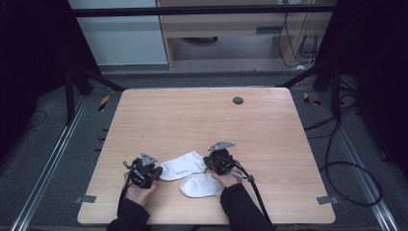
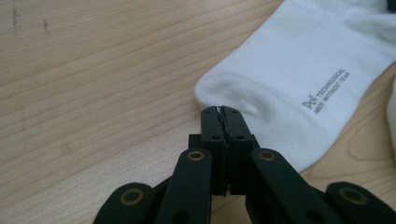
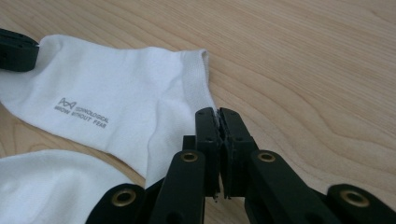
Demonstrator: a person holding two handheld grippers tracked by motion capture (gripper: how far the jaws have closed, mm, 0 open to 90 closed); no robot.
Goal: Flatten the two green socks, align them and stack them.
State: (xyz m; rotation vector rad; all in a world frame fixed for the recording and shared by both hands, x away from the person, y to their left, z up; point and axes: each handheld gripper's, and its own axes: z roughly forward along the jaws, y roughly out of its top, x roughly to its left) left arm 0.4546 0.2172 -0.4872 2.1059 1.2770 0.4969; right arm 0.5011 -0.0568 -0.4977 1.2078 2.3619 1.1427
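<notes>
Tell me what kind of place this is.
Probably a lab recording station: a bare wooden table inside a black metal frame, loose cables on a grey floor, and two white socks being handled with hand-held grippers.

The desk (image 1: pixel 192 115) is pale, matt wood with visible grain. Both socks (image 2: pixel 299 79) are smooth white knit cloth. The left gripper (image 2: pixel 223 116) looks like matt black plastic.

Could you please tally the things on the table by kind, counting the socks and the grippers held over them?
White socks: 2, one with grey print and a plain one nearer the person.
Black two-jaw grippers: 2, the left gripper and the right gripper, each with jaws closed at an edge of the printed sock.
Total: 4
</notes>
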